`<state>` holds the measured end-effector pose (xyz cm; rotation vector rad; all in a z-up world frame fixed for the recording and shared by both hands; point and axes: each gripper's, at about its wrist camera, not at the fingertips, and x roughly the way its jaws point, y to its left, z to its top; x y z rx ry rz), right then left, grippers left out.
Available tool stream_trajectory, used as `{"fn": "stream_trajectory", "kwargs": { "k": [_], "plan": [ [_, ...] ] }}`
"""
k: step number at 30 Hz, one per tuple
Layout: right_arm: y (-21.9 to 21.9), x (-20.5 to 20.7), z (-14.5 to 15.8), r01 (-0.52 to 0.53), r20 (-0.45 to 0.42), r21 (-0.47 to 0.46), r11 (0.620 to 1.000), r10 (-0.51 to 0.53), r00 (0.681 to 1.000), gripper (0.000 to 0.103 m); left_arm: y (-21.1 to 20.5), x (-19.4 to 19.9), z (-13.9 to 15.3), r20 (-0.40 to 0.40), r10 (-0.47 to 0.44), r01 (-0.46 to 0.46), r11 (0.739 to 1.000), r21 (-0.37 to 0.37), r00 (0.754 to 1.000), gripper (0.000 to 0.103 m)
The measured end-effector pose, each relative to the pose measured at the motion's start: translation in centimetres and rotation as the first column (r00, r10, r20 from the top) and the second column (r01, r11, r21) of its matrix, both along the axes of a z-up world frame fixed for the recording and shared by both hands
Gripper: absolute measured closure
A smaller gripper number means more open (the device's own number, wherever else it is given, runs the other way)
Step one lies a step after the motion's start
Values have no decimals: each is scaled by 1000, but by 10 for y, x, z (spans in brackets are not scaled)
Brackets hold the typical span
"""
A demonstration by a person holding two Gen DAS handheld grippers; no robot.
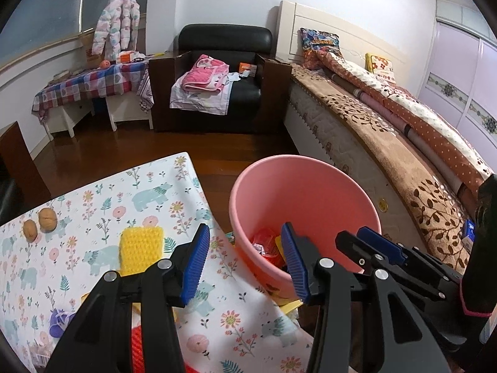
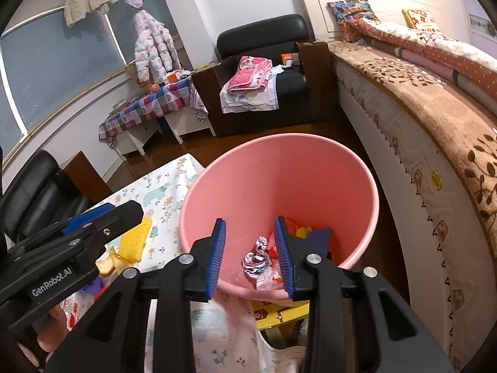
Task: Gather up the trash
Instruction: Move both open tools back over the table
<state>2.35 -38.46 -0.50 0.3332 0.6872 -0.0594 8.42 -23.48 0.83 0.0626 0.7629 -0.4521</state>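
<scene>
Bedroom setting: bed (image 2: pixel 419 118) along right of frame, black armchair (image 2: pixel 264 71) at upper centre, wood floor. Bench (image 1: pixel 93 217) with floral bear-print cloth fills lower left of left wrist view; pink bin (image 2: pixel 279 180) stands just beside its edge, presumably so trash drops straight in off the bench

Right hand-held gripper (image 2: pixel 252 256) poised over bin mouth, jaws apart, nothing between them; crumpled wrapper (image 2: pixel 256 258) lies in bin bottom with red and yellow scraps. Judged: a drop just made

Left hand-held gripper (image 1: pixel 245 262) wide apart, empty, straddling bench edge and bin rim

On the bench: two walnuts (image 1: pixel 40 222), yellow knitted pad (image 1: pixel 139 245), purple item (image 1: pixel 60 321) at lower left – possible next pickups; which count as trash unclear
</scene>
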Motion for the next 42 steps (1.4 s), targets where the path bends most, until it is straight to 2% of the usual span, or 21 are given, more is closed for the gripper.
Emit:
{"fn": "stream_trajectory", "kwargs": {
  "k": [19,42],
  "plan": [
    [46,-11,3,-102,-21,-51,993,101,995,70,41,-17,4,6,58,-58,998,-27,998,56],
    [100,-15,-5,-225,-75,-57,973,221,972,70,91,-20,-15,-42,153,-154,988,-22,987,56]
  ]
}}
